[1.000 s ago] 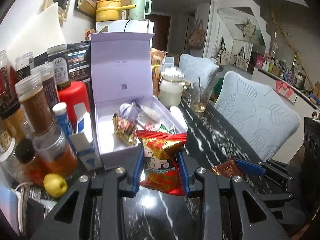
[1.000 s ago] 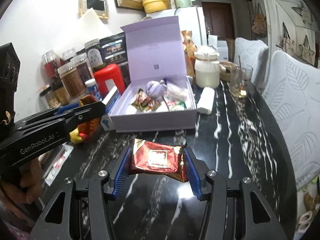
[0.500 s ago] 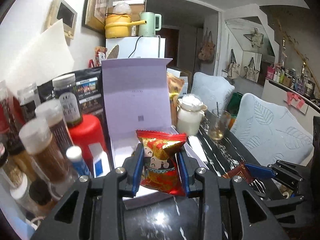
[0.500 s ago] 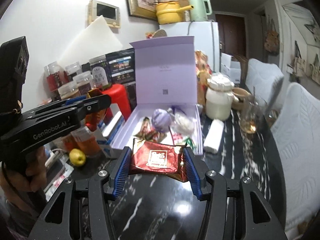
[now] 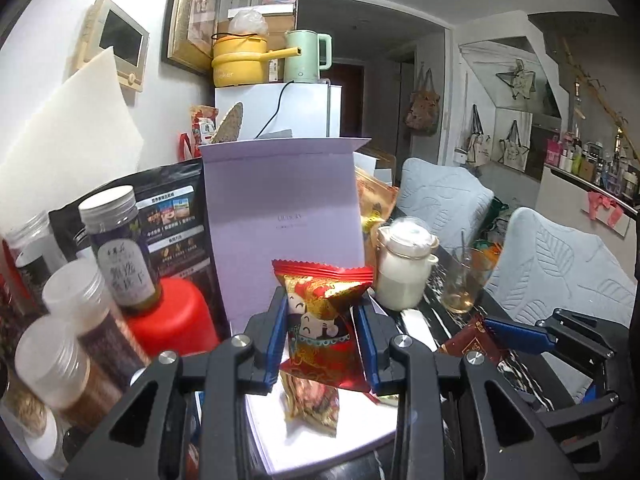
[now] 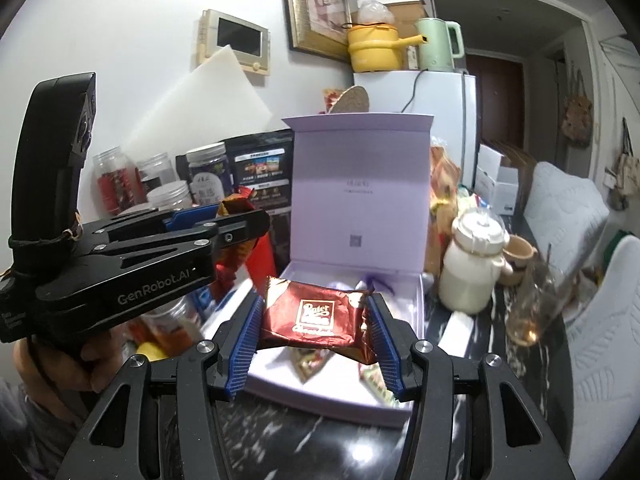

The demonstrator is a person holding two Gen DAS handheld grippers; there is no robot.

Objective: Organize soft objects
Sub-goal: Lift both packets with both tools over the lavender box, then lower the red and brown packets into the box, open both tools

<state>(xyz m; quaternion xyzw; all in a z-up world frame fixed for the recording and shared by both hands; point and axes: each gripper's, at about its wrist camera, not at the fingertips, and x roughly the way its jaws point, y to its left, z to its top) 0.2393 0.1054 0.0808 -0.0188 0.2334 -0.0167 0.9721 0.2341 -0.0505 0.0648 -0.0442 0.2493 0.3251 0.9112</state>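
The left gripper (image 5: 322, 330) pinches a red-and-gold cartoon-face packet (image 5: 320, 320); the right gripper (image 6: 316, 330) clamps a glossy brown chocolate packet (image 6: 318, 320).

**A lived-in home dining and kitchen corner**

A black marble-patterned counter (image 6: 472, 364) is carrying everyday clutter: clear plastic screw-top jars of dry goods (image 5: 68, 352), a white lidded ceramic jar (image 5: 404, 268) and a drinking glass (image 5: 460, 284). Pale quilted leaf-pattern dining chairs (image 5: 560, 264) are standing alongside. A white refrigerator (image 6: 436, 96) is bearing a yellow enamel pot (image 6: 372, 50) and a mint-green electric kettle (image 6: 436, 46). A gold-framed picture (image 6: 314, 4) and a wall intercom screen (image 6: 236, 42) are hanging on the white wall, and canvas tote bags (image 5: 512, 146) are hanging further back.
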